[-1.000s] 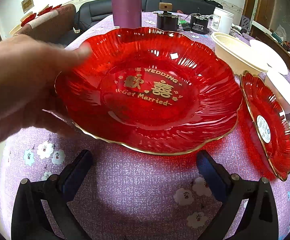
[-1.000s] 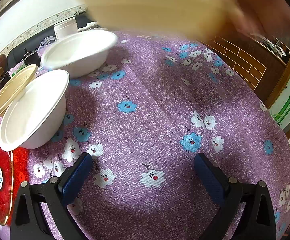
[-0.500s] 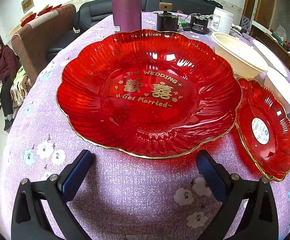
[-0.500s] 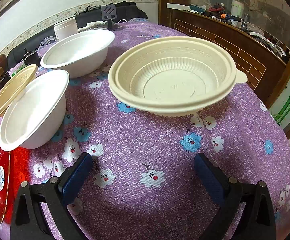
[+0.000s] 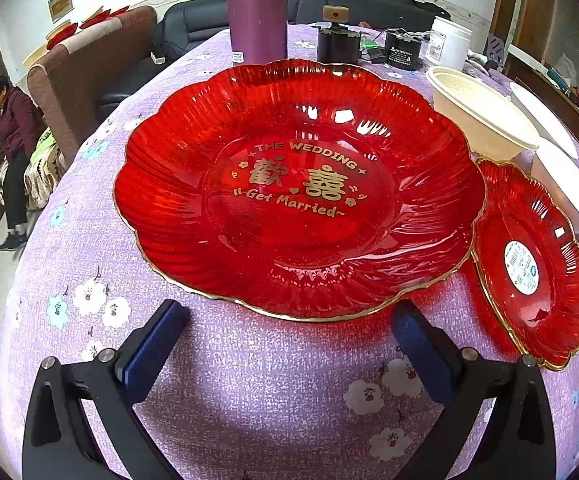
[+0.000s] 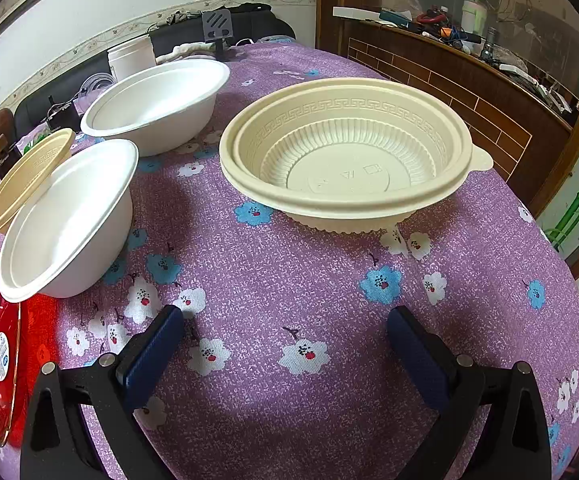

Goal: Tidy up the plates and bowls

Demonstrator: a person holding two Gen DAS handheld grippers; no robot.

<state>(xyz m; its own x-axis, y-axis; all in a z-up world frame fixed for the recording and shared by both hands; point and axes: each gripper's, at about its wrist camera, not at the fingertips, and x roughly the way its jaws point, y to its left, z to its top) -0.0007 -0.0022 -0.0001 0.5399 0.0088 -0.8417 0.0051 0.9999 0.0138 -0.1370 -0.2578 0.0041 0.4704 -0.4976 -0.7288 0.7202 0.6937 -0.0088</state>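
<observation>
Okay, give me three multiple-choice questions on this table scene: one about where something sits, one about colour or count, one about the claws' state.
1. The small red plate lies where, in the left wrist view, relative to the large red plate?
A. to its right
B. stacked on it
C. to its left

2. How many plain white bowls show in the right wrist view?
A. one
B. two
C. four

3. The right claw is:
A. shut on a bowl
B. open, empty
C. holding a plate

Answers: 1 A, it sits beside the right rim. 2 B, near white bowl and far white bowl. 3 B, fingers apart over the tablecloth.
</observation>
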